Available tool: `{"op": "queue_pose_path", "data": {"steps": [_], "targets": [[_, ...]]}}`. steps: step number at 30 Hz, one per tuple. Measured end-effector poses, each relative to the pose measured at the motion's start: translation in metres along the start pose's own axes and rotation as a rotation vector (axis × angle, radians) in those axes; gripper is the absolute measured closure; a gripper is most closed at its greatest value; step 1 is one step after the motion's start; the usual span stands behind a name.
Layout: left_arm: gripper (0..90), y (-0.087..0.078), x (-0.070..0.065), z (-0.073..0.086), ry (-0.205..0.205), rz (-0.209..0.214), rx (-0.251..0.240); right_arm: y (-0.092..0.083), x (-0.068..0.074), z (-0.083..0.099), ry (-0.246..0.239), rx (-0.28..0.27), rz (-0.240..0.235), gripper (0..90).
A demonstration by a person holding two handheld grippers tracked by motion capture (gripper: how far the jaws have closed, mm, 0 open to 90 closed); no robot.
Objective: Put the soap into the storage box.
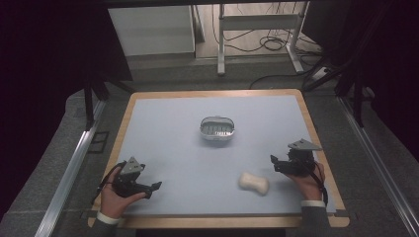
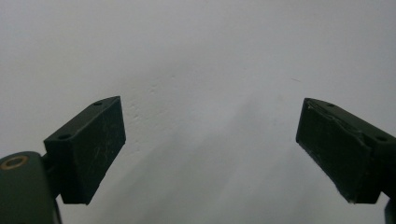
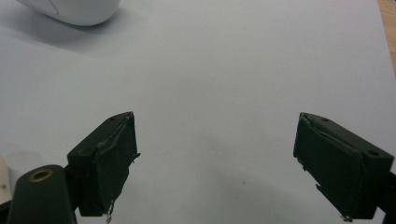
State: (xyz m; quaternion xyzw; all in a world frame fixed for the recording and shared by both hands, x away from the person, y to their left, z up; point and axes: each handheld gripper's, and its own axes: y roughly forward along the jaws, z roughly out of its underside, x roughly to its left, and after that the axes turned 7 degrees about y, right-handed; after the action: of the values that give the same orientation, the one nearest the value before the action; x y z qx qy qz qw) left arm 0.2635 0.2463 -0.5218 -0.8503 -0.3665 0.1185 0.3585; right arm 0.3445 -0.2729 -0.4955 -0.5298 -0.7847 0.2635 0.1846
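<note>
A white oval dish (image 1: 216,128) with a slotted insert stands near the middle of the blue-grey mat (image 1: 183,163). A cream, bone-shaped soap bar (image 1: 254,183) lies at the front right. My right gripper (image 1: 275,164) rests just right of the soap, held by a hand, pointing left. In the right gripper view the right gripper (image 3: 215,135) is open over bare mat, with the dish (image 3: 74,9) at the top left. My left gripper (image 1: 153,190) sits at the front left, pointing right. Its own view shows the left gripper (image 2: 210,140) open with nothing between the jaws.
The mat lies on a table with a wooden border (image 1: 217,92). Metal rails (image 1: 69,168) run along both sides. Beyond the far edge stand a white frame's legs (image 1: 221,49) and loose cables (image 1: 272,44) on the floor.
</note>
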Motion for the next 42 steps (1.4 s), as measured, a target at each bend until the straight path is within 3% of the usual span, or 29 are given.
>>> {"op": "queue_pose_path", "data": {"steps": [11, 16, 27, 33, 42], "targets": [[8.7, 0.008, 0.006, -0.005, -0.006, 0.024, -0.004, -0.010, -0.001, 0.005, 0.006, -0.022, -0.028, 13.1], [8.8, 0.012, 0.009, -0.008, -0.008, 0.035, -0.007, -0.013, -0.004, 0.008, 0.034, -0.010, -0.010, 13.1], [8.8, 0.011, 0.009, -0.009, -0.014, 0.040, -0.006, -0.009, -0.003, 0.006, 0.022, 0.013, -0.026, 13.2], [8.8, 0.010, 0.007, -0.008, -0.018, 0.048, -0.001, -0.008, -0.004, -0.004, 0.044, 0.025, -0.046, 14.7], [8.8, 0.006, 0.008, -0.007, -0.018, 0.046, -0.013, -0.012, 0.009, -0.026, -0.020, 0.109, -0.084, 15.3]]}}
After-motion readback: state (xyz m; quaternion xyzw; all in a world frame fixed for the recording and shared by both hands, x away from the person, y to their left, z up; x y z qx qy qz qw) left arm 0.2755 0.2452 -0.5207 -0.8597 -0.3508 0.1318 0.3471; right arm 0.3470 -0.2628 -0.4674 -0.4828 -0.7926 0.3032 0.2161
